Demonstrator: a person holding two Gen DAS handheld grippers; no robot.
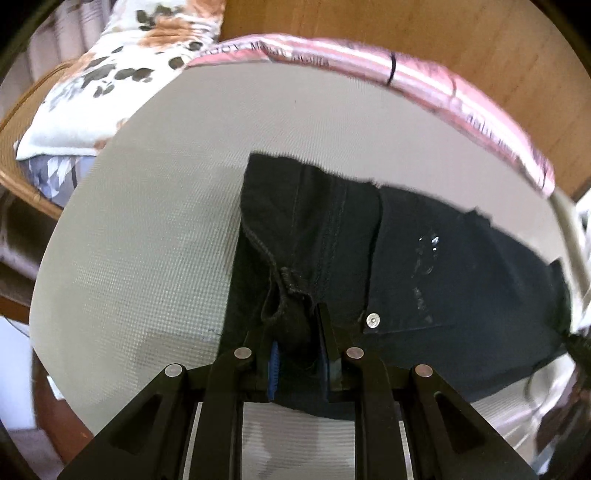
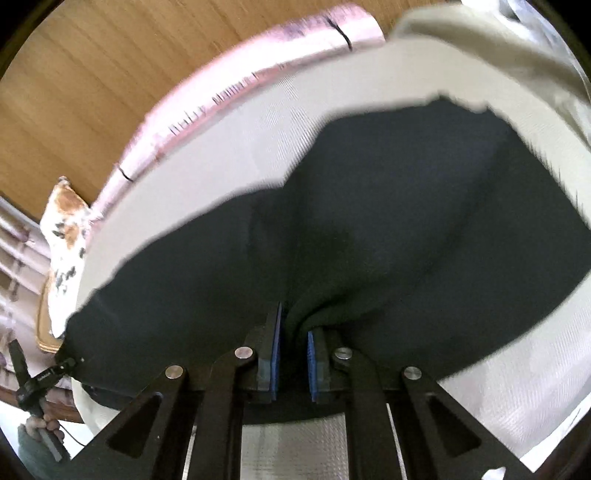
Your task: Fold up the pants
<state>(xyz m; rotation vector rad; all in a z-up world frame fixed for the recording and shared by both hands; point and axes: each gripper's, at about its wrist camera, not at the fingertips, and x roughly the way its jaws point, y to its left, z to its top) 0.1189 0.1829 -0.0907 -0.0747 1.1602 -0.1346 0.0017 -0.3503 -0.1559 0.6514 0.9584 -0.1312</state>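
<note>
Left gripper [image 1: 298, 354] jaws pinching black pants [image 1: 424, 266] on white mat [image 1: 147, 240]; right gripper [image 2: 294, 332] jaws likewise pinching cloth.

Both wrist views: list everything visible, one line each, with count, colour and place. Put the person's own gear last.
pants: one, black, lying on the mattress, pinched at the near edge by both grippers
mattress: one, off-white, under the pants
pink edging: one strip, along the mattress's far edge
floral pillow: one, white with brown and grey, far left
wooden headboard: one, brown, behind the mattress
left gripper: one, black, shut on pants
right gripper: one, black, shut on pants
</note>
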